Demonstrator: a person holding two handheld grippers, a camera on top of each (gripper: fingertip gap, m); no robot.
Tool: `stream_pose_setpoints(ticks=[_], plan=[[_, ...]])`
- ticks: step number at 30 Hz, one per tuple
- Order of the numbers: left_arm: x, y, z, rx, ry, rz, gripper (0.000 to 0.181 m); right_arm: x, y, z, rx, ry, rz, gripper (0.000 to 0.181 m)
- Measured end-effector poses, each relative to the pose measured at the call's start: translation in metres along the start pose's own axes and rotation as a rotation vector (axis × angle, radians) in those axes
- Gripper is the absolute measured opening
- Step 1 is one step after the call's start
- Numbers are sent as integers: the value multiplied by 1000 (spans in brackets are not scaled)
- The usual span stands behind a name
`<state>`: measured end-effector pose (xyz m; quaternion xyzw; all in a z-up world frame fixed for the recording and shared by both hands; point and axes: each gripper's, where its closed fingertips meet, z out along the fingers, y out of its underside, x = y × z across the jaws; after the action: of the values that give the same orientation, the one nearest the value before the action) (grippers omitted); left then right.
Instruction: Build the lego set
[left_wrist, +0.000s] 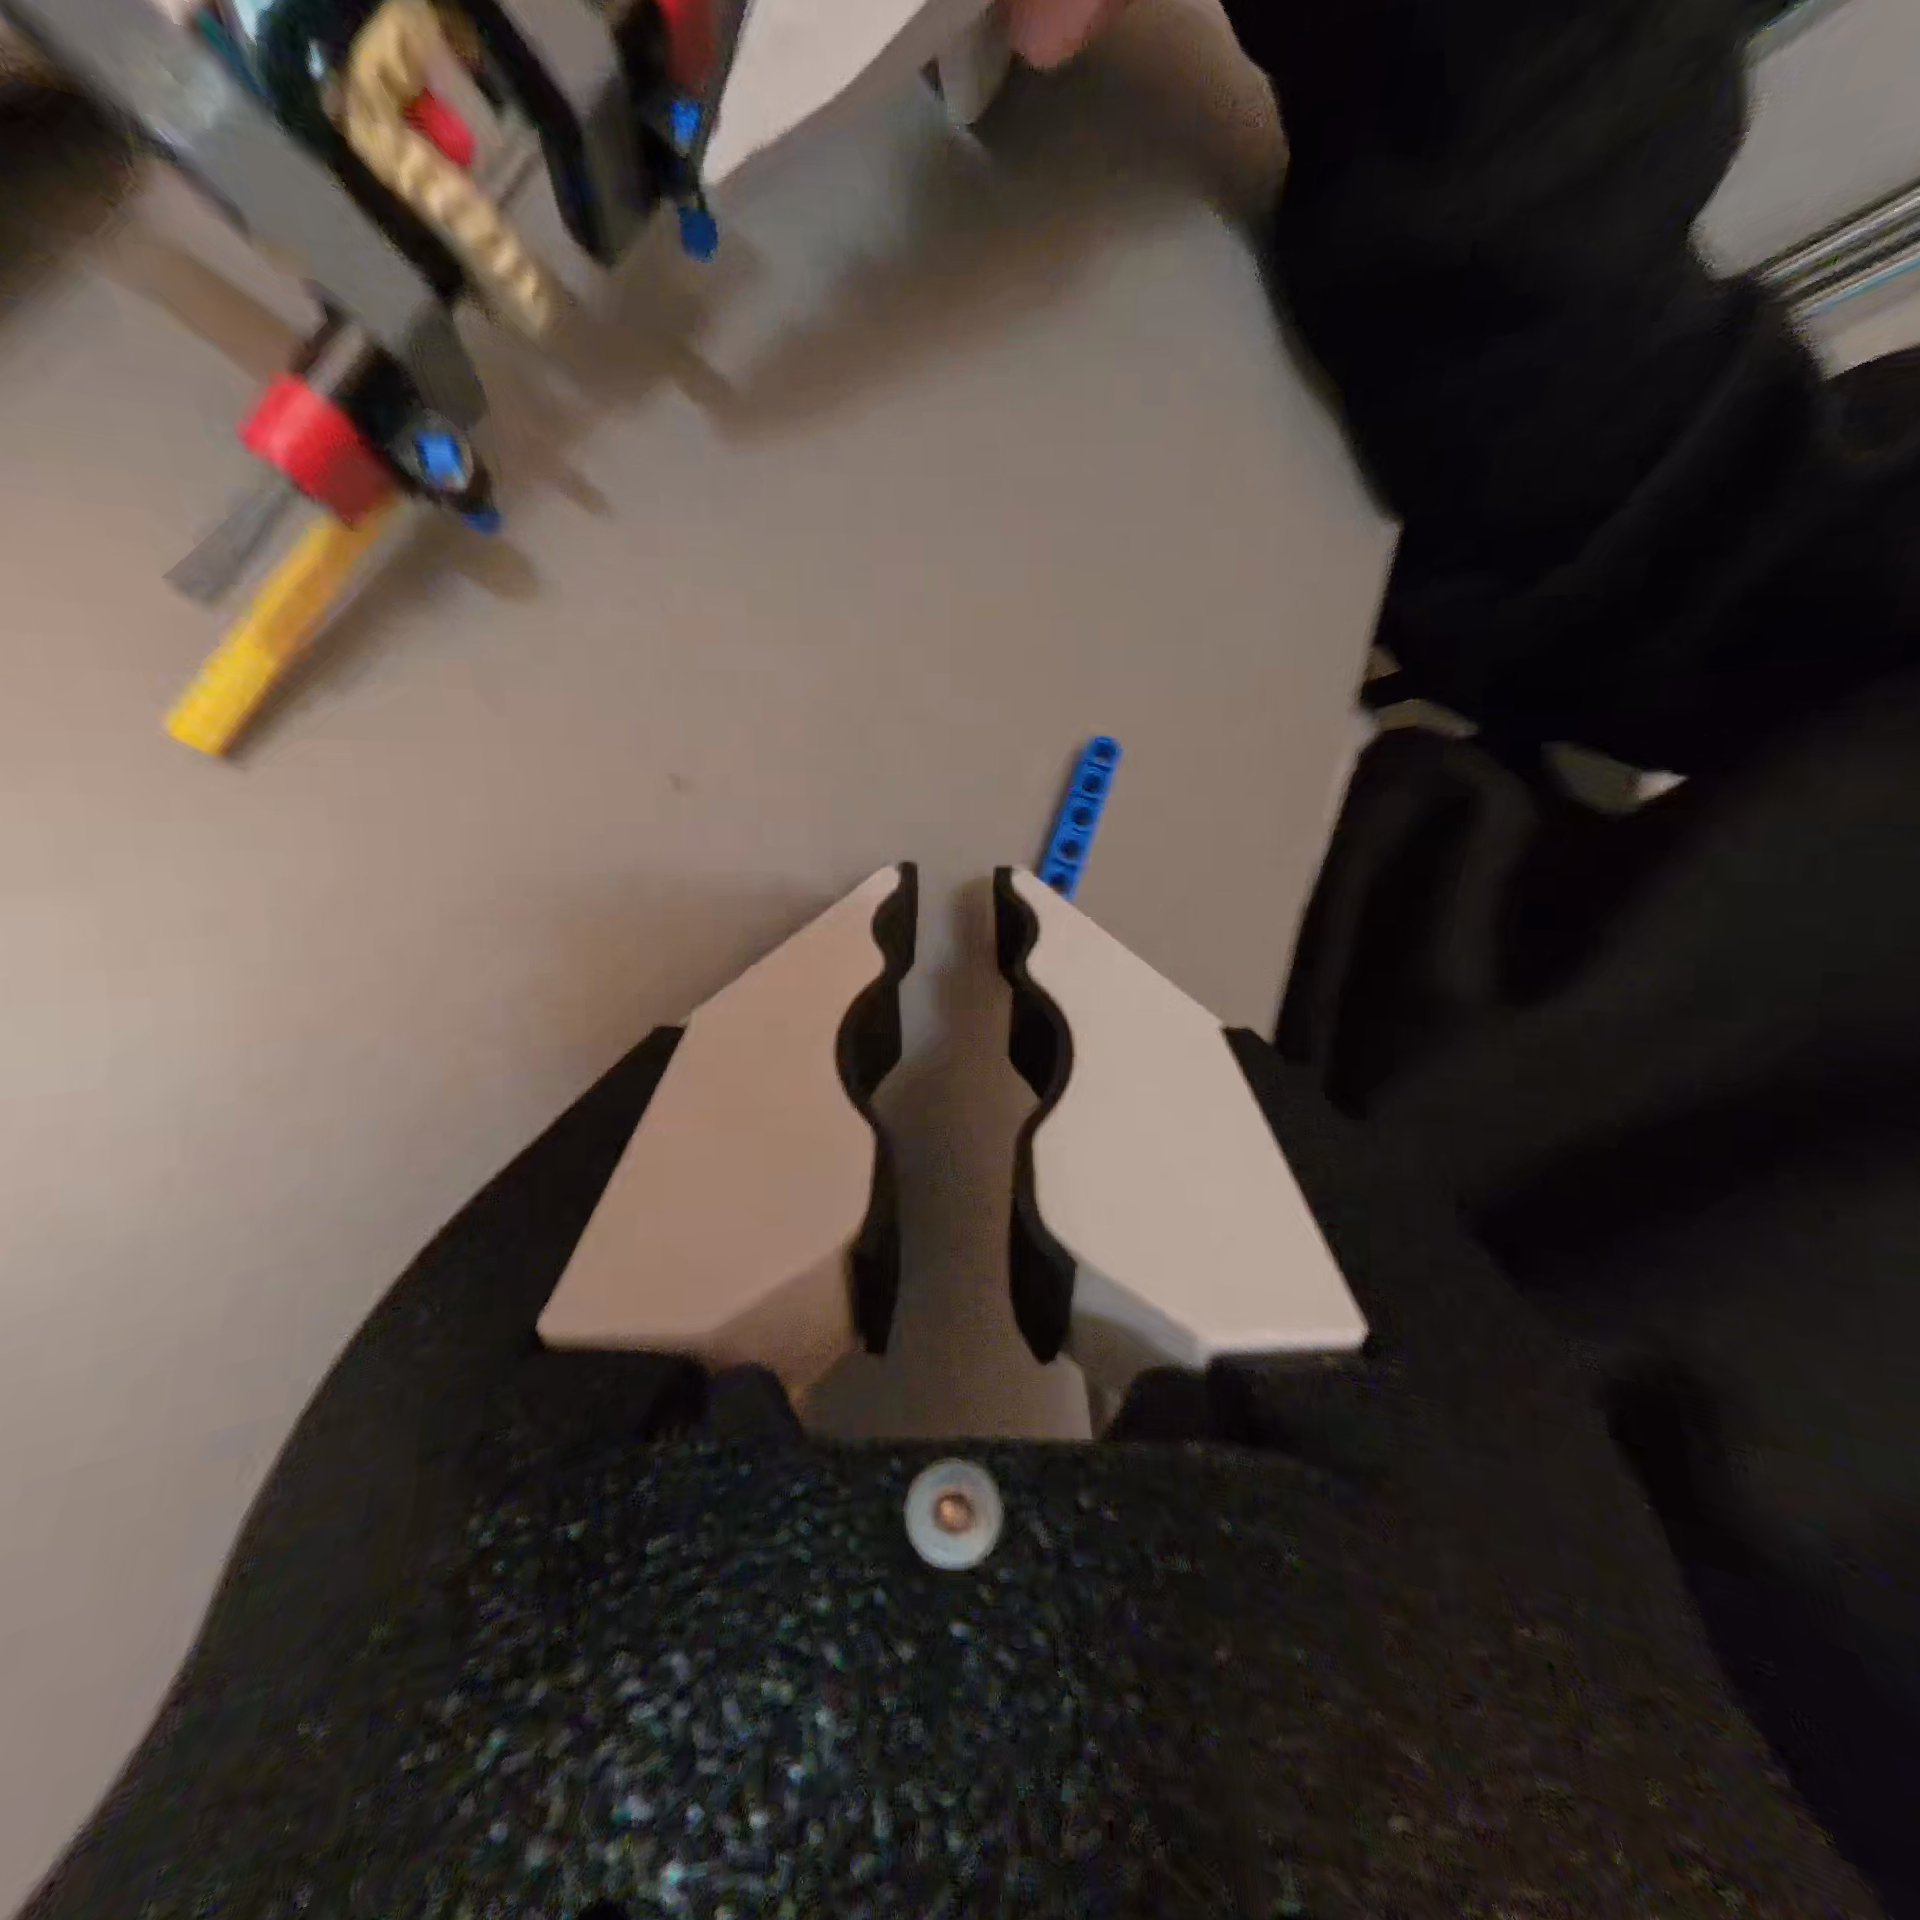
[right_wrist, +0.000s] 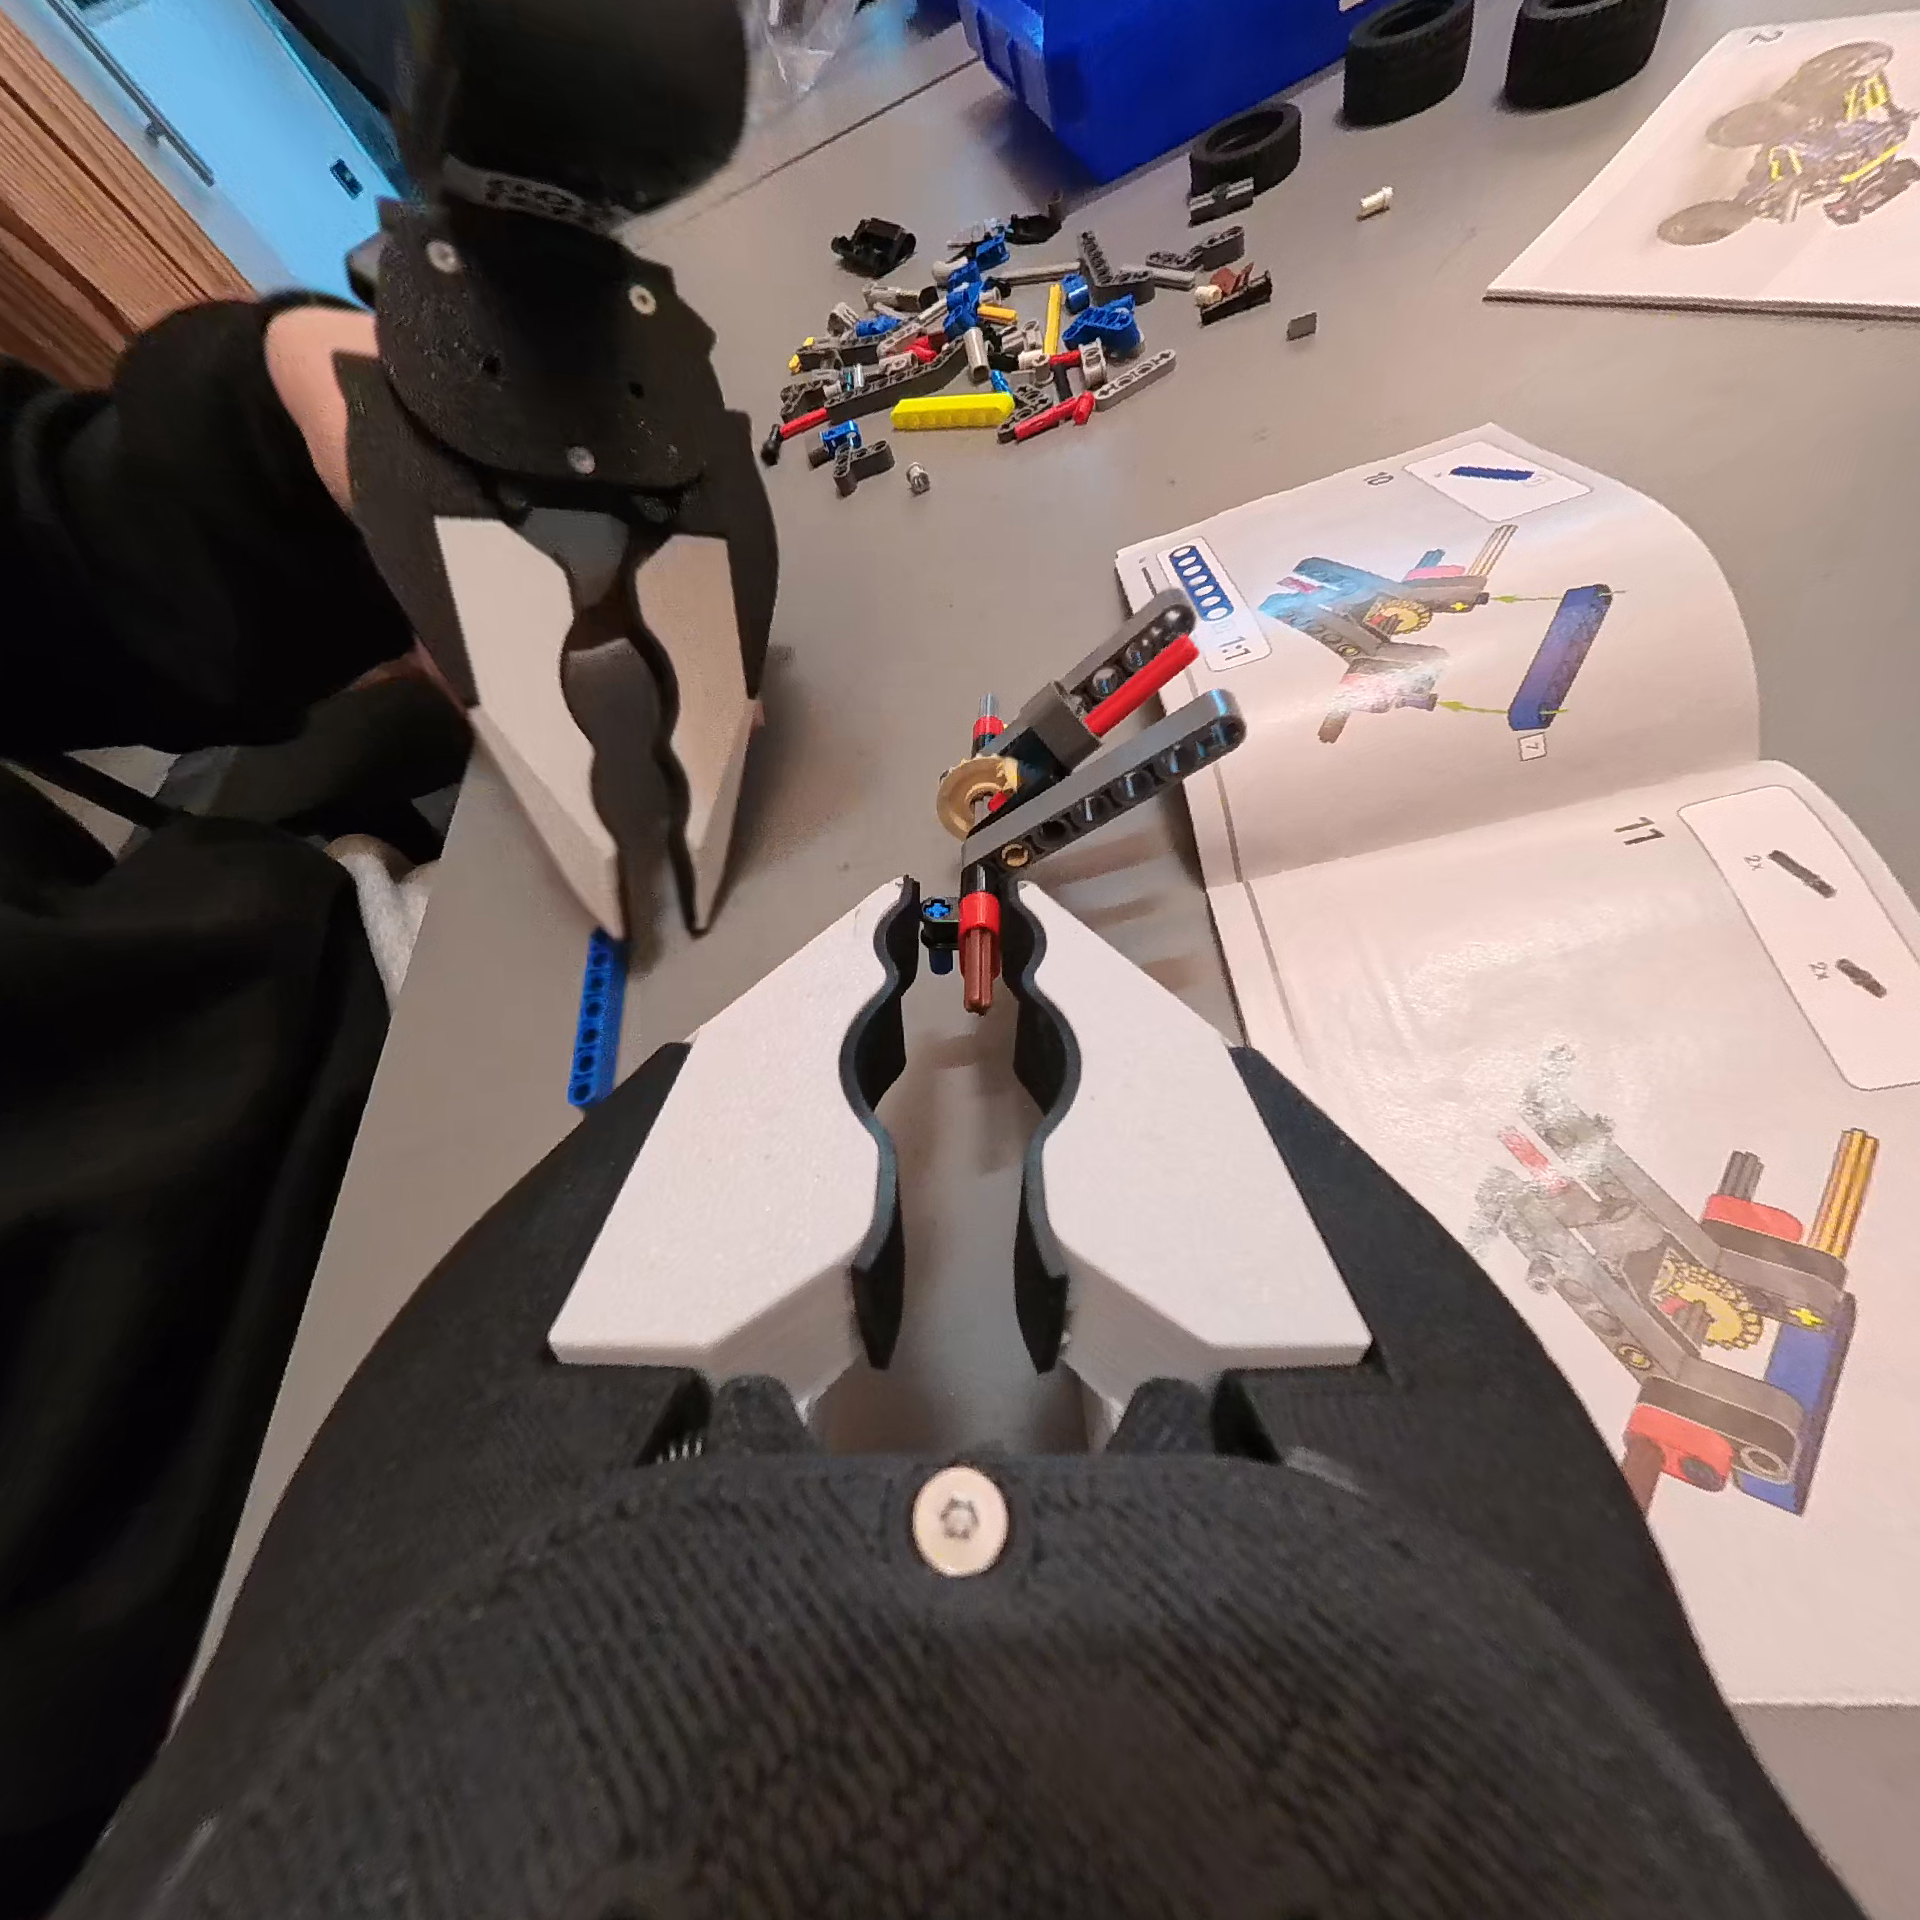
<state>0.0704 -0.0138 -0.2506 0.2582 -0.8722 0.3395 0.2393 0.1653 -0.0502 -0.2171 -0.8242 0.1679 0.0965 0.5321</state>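
In my left wrist view, the left gripper (left_wrist: 954, 883) hangs over the grey table (left_wrist: 779, 644), jaws a little apart with nothing between them. A blue beam (left_wrist: 1081, 810) lies flat on the table just past the right fingertip, close to the table edge. Far off and blurred, I see the right gripper (left_wrist: 634, 208) holding the half-built model (left_wrist: 436, 187), and a yellow beam (left_wrist: 270, 634) on the table with a red piece (left_wrist: 312, 447) near it.

In my right wrist view, the right gripper (right_wrist: 961, 899) is clamped on the lower end of the half-built model (right_wrist: 1081, 748), around its red and brown pins; the grey beams fan upward from there, lifted off the table (right_wrist: 935, 582). The left gripper (right_wrist: 665, 920) points down at the left, tips slightly apart right above one end of the blue beam (right_wrist: 597, 1018). An open instruction booklet (right_wrist: 1455, 883) lies to the right. A pile of loose pieces (right_wrist: 987, 343) sits farther back, with black tyres (right_wrist: 1403, 62) and a blue bin (right_wrist: 1143, 73) beyond it.
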Motion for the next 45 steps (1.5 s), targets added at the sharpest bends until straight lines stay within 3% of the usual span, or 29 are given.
stream_pose_setpoints(ticks=[4,6,8,13,15,19,20,25,28,33,41,45], plan=[[-10,-16,-7,51,-226,295,17,1,-2,-1,12,-2,8,13],[5,-25,-14,132,-253,508,20,0,-1,-1,7,-2,4,13],[18,-12,-13,127,-237,660,24,0,0,0,3,-3,1,14],[12,15,0,78,-245,655,27,-2,0,0,3,-11,-4,14],[5,4,-5,139,-318,642,34,-3,-1,-1,10,-15,-17,13],[-23,-44,-50,357,-509,483,42,-14,-4,-4,40,-26,-119,13],[-30,-49,-57,373,-494,429,48,-20,-6,-5,58,-33,-168,13],[-17,-52,-53,328,-213,402,39,-44,-16,-4,147,-93,-269,13],[-13,-54,-52,315,-254,499,16,-51,-16,-4,160,-116,-254,13],[-6,-46,-45,257,-226,491,14,-61,-12,-3,146,-120,-243,13],[24,-29,-42,250,139,200,14,-82,2,-1,70,-68,-327,13],[25,-27,-36,288,75,322,14,-85,15,2,6,-39,-304,13]])
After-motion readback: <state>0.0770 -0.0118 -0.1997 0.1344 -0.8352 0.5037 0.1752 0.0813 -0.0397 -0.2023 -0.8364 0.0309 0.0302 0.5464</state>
